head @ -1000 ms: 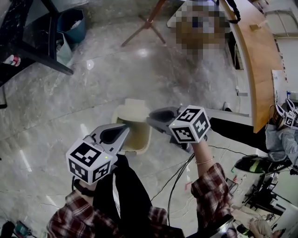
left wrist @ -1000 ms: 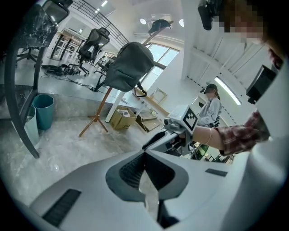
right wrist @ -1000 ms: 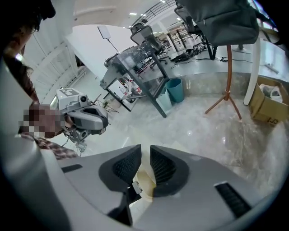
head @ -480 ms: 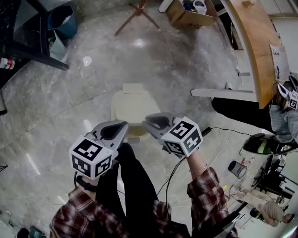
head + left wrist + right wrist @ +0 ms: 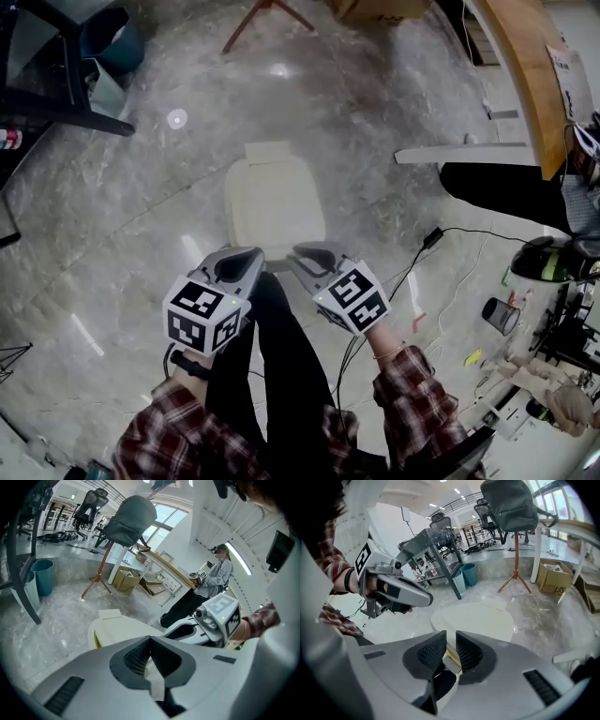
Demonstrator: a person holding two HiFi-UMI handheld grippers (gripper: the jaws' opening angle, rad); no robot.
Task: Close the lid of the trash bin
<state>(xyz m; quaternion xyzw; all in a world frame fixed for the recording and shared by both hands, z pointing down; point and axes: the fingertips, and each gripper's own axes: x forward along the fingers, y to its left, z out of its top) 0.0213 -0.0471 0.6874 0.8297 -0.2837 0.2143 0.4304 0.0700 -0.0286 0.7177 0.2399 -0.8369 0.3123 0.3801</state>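
The cream trash bin (image 5: 275, 202) stands on the marble floor with its lid down flat; it also shows in the left gripper view (image 5: 119, 629) and the right gripper view (image 5: 474, 617). My left gripper (image 5: 246, 257) hovers at the bin's near edge, its jaws meeting at the tips with nothing between them (image 5: 150, 638). Beside it, my right gripper (image 5: 314, 253) hangs over the same near edge, jaws a narrow gap apart and empty (image 5: 451, 637). Neither gripper visibly touches the lid.
A blue bin (image 5: 112, 37) and black table legs (image 5: 56, 94) stand at the far left. A curved wooden desk (image 5: 530, 66) and a seated person's dark legs (image 5: 506, 192) are at the right. Cables (image 5: 441, 272) trail over the floor near my right arm.
The bin's lid has gone from open, showing the inside, to shut flat. Both grippers have drawn back toward me to the bin's near edge.
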